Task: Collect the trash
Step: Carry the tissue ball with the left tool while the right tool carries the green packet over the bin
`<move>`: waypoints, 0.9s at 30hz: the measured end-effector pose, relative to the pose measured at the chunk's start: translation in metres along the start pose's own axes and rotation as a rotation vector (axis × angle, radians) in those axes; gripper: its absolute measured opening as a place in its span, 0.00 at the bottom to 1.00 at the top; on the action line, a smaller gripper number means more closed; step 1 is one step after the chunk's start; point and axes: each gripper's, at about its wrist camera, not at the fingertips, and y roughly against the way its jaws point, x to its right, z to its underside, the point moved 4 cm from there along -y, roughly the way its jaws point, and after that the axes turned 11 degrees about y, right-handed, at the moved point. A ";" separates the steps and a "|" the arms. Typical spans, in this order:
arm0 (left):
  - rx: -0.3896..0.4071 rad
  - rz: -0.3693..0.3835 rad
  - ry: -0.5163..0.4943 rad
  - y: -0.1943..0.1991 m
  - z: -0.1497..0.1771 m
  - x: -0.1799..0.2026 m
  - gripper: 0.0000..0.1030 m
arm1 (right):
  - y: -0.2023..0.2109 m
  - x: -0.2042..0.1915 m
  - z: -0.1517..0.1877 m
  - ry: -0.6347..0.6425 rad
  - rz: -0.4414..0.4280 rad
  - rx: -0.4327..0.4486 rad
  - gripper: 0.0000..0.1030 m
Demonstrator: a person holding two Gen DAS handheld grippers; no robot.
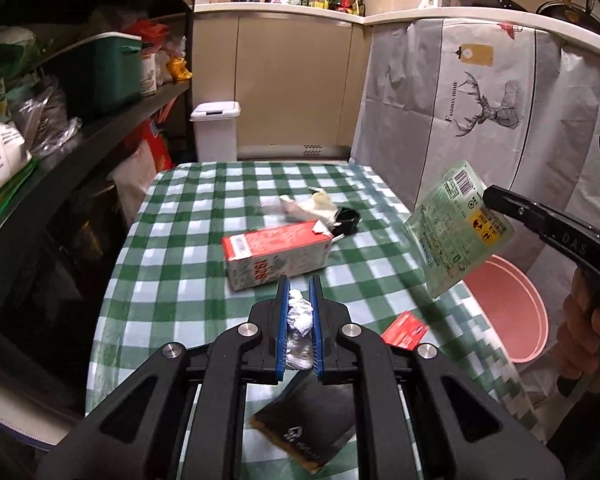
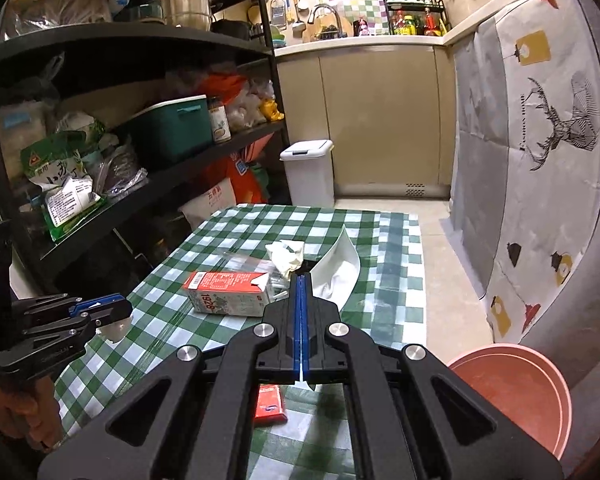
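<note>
My left gripper (image 1: 299,284) is shut on a crumpled white tissue (image 1: 300,322), held above the green checked table (image 1: 172,280). My right gripper (image 2: 302,280) is shut on a pale green snack pouch (image 1: 458,228), seen edge-on as a white curved sheet in the right wrist view (image 2: 340,270), and holds it in the air near the pink bin (image 1: 508,308). A red and white milk carton (image 1: 276,252) lies on its side mid-table. Crumpled paper (image 1: 308,206) lies behind it. A small red packet (image 1: 404,330) and a dark sponge-like pad (image 1: 304,420) lie near the front.
The pink bin (image 2: 512,396) stands on the floor at the table's right. A black shelf rack (image 2: 140,152) full of goods runs along the left. A white lidded bin (image 2: 308,172) stands beyond the table's far end. A printed cloth (image 2: 540,160) covers the right side.
</note>
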 end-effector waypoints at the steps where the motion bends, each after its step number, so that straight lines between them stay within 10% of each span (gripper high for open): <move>1: 0.002 0.006 -0.001 0.000 -0.001 0.003 0.09 | 0.002 0.003 0.000 -0.005 0.006 0.002 0.00; 27: -0.003 0.158 -0.070 -0.008 0.000 0.108 0.09 | 0.075 0.067 0.017 -0.034 0.145 0.021 0.00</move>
